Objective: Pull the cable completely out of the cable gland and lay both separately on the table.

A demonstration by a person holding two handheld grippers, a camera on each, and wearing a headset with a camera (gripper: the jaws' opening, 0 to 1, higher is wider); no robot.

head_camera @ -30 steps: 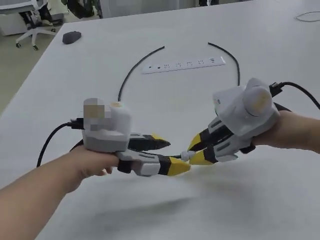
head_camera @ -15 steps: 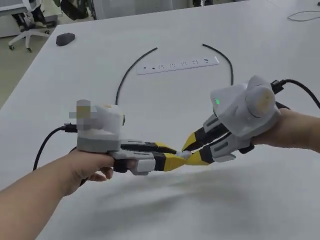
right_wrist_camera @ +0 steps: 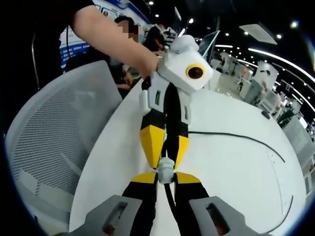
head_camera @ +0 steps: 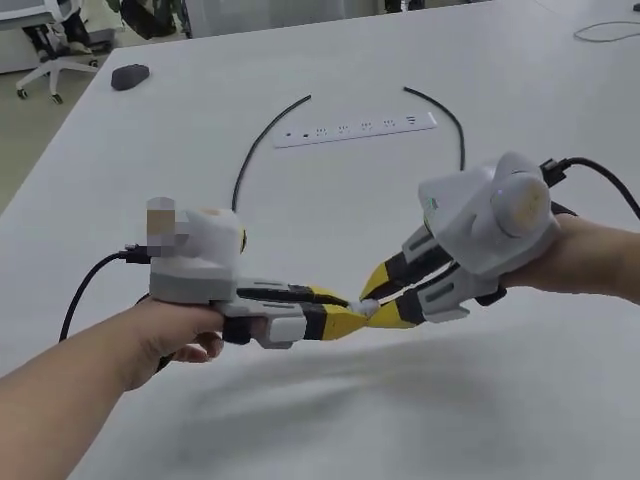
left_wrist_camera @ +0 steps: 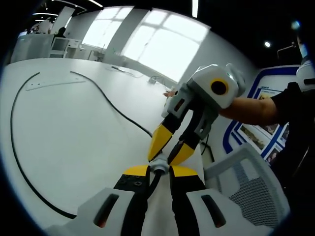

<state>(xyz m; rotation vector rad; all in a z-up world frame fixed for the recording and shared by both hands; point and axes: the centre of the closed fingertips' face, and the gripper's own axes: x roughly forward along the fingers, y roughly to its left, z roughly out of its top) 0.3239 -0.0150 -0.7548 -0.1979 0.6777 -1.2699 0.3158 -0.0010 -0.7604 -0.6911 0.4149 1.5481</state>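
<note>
White cable gland [head_camera: 368, 309] clamped above the table [head_camera: 300, 220], nearer the person than the power strip [head_camera: 355, 129].
The left gripper [head_camera: 347, 311] and right gripper [head_camera: 381, 305] both pinch it tight from opposite ends; the black cable [left_wrist_camera: 154, 181] runs back between the left jaws.

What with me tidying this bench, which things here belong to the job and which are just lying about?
Job: small white cable gland, thin black cable through it, left hand-held gripper, right hand-held gripper.
Lying about: flat white power strip, two loose black cables beside it, dark computer mouse.
</note>
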